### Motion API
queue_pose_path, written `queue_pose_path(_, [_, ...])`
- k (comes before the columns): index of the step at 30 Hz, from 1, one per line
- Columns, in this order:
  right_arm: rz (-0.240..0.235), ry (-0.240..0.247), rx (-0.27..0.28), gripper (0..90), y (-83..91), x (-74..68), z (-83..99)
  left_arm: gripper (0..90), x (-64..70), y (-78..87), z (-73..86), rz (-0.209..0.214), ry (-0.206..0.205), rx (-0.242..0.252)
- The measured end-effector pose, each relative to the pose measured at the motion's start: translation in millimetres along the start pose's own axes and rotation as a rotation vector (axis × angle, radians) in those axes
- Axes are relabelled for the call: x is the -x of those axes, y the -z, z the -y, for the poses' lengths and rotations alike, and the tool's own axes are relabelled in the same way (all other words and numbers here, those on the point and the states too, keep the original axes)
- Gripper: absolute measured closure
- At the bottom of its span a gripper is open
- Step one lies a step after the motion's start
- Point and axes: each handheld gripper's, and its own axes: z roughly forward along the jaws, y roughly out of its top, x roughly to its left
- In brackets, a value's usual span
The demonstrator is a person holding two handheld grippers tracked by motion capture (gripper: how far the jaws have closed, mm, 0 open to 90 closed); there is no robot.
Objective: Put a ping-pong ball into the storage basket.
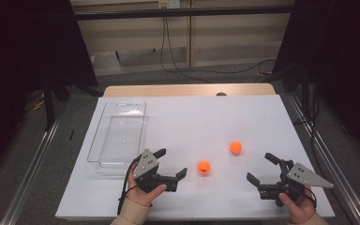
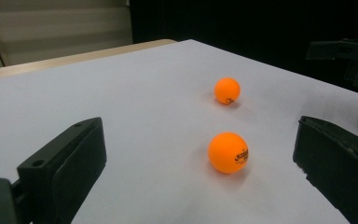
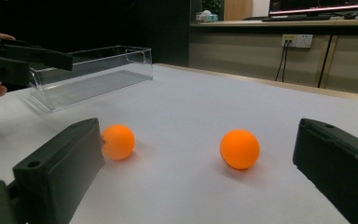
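Two orange balls on the white desk (image 1: 262, 112), and from the high view your left tongs (image 1: 172, 163) are spread wide and holding nothing, aimed at the nearer ball (image 1: 204, 167), which sits just beside their tips. The other ball (image 1: 236, 147) is a bit further out, toward the middle. Your right tongs (image 1: 261, 168) are wide open and empty too, well apart from both balls. The clear plastic bin (image 1: 104, 133) sits at the left side of the desk, close behind your left hand (image 1: 143, 191).

Left gripper view: the nearer ball (image 2: 228, 152) sits between the jaws but off toward the right one, not touched yet. I'd slide across so it's centred before you close. It's smooth, round and looks like a light hollow ping-pong ball with a small printed logo, so a lopsided squeeze will probably just squirt it away. Close slowly, across its widest part. The second ball (image 2: 227, 90) is beyond it.

Right gripper view: both balls lie ahead on the matte desk, one (image 3: 118, 142) right by the left jaw, one (image 3: 240, 148) nearer the middle. The bin (image 3: 93, 74) shows hard glossy walls and a ribbed floor, so expect a dropped ball to bounce. Lower it in.
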Motion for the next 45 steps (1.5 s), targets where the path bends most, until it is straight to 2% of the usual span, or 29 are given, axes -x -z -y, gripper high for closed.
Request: queue_pose_path(45, [-0.004, 0.0, 0.001, 1.1, 0.5, 0.8, -0.1, 2.5, 14.4, -28.4, 0.6, 0.053, -0.025, -0.085])
